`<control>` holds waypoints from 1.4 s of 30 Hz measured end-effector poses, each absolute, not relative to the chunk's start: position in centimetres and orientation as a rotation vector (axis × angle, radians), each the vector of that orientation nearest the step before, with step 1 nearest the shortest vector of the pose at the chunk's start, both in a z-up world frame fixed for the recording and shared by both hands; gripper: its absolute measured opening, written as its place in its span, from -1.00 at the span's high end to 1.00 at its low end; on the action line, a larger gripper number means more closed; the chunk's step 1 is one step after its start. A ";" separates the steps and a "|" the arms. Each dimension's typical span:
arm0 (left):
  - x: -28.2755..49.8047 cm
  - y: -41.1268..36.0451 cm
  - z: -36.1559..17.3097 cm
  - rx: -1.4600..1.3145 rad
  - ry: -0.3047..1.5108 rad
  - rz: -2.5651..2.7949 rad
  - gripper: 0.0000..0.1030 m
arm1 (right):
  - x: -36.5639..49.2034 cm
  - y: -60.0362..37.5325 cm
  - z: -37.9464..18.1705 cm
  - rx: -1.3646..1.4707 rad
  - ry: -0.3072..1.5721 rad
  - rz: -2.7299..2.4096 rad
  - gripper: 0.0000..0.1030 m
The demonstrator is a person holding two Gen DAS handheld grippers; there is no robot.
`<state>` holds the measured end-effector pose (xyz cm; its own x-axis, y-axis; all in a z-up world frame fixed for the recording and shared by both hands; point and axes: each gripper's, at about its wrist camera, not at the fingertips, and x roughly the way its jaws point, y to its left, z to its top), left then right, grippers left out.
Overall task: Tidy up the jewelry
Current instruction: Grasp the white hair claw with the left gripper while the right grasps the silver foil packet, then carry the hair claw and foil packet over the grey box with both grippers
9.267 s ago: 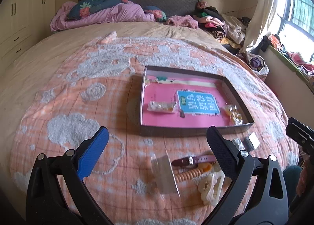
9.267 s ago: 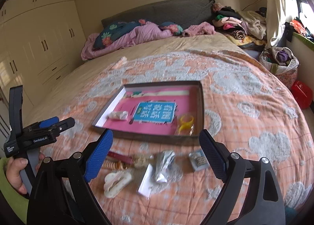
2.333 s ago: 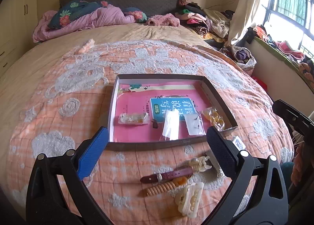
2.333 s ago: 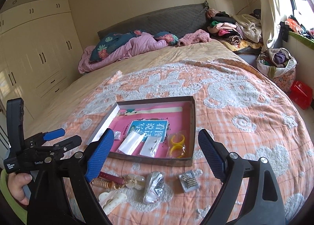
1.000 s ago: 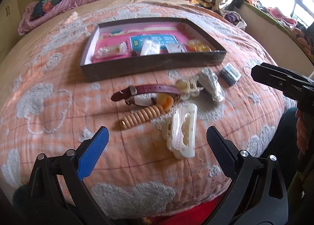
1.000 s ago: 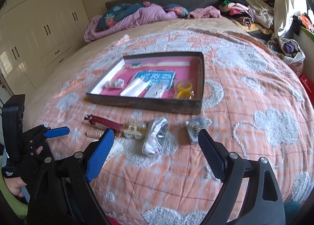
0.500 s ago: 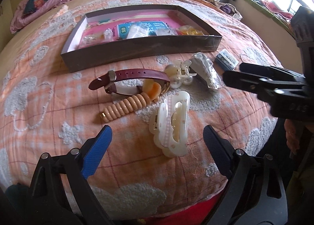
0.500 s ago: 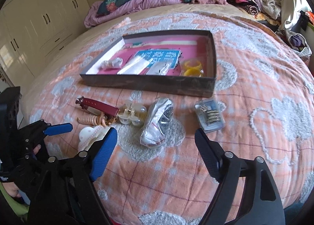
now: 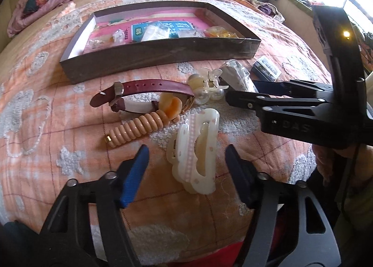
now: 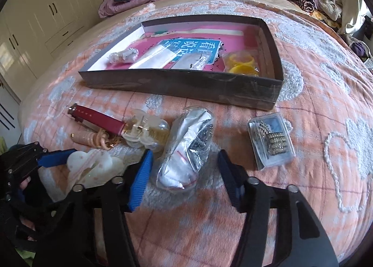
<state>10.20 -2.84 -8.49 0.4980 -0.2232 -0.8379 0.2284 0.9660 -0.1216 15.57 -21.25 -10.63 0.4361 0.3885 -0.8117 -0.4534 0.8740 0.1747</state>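
The white hair claw [image 9: 194,150] lies near the bed's [image 9: 35,108] front edge, between my left gripper's [image 9: 186,166] closing jaws, pads not yet touching it. Just beside it, my right gripper [image 10: 184,169] closes around the silver plastic pouch [image 10: 186,145], also without contact. Farther in sit the maroon watch [image 9: 142,91] and the box [image 9: 158,52].

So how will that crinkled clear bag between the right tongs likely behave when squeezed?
The plastic bag looks thin and wrinkled, so it probably crumples rather than resists. Its glossy film may slip. The closing right tongs straddle it, not yet pressing.
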 end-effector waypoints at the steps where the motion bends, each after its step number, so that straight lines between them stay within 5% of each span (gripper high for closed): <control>1: 10.3 -2.9 -8.6 0.005 1.016 -0.276 -0.09 | 15.7 -21.2 -10.7 -0.072 0.988 0.529 0.12; 8: 10.6 -3.4 -9.0 0.015 1.026 -0.287 0.31 | 15.5 -21.4 -10.7 -0.043 0.973 0.560 0.34; 17: 10.2 -3.1 -8.2 -0.004 1.000 -0.309 0.45 | 14.1 -23.9 -9.8 0.034 0.972 0.551 0.37; 42: 9.8 0.1 -3.2 -0.059 0.859 -0.243 0.46 | 11.6 -24.8 -4.5 0.062 0.848 0.593 0.38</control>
